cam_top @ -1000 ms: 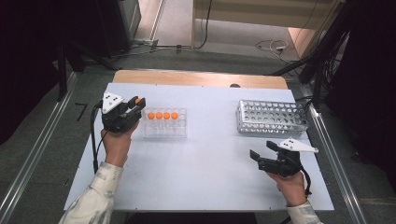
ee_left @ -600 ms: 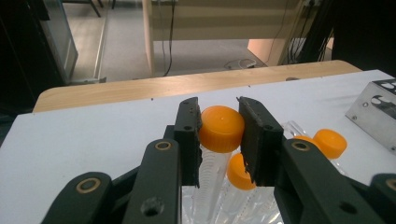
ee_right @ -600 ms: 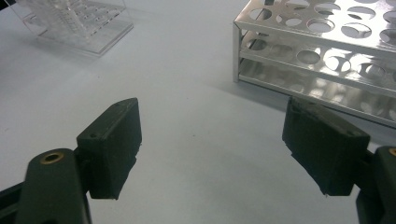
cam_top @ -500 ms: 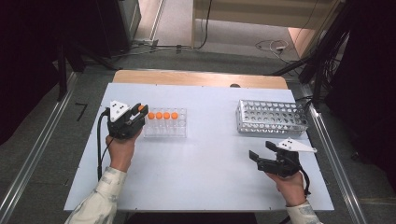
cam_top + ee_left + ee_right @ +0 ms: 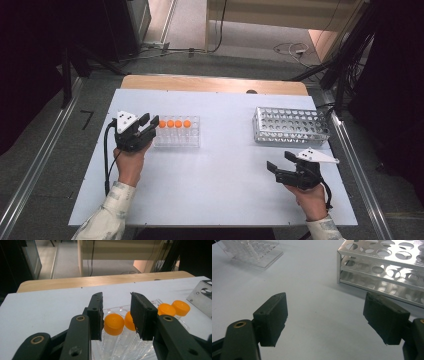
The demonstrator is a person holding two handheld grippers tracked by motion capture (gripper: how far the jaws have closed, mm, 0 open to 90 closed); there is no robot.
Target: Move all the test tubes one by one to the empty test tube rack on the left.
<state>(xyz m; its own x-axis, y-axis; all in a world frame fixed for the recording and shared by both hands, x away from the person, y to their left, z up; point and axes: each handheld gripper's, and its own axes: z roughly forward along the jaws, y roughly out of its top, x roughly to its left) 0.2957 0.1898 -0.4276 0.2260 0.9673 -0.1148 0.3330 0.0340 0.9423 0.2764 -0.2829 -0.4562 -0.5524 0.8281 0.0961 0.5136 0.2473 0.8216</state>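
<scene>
White tabletop, wooden strip along its far edge, grey floor and cables beyond. Item one: clear plastic rack, left of centre, carrying four orange-capped tubes in a row along its far side. Item two: metal perforated rack, right of centre, well apart from the clear rack. Item three: left gripper, held at the left end of the clear rack; fingers parted to a moderate gap, one on either side of the nearest orange cap, which sits between and just behind them; whether they touch it cannot be told; nothing clamped. Item four: right gripper, held above bare tabletop near the person's edge, in front of the metal rack; fingers spread wide, released, holding nothing, touching nothing.
</scene>
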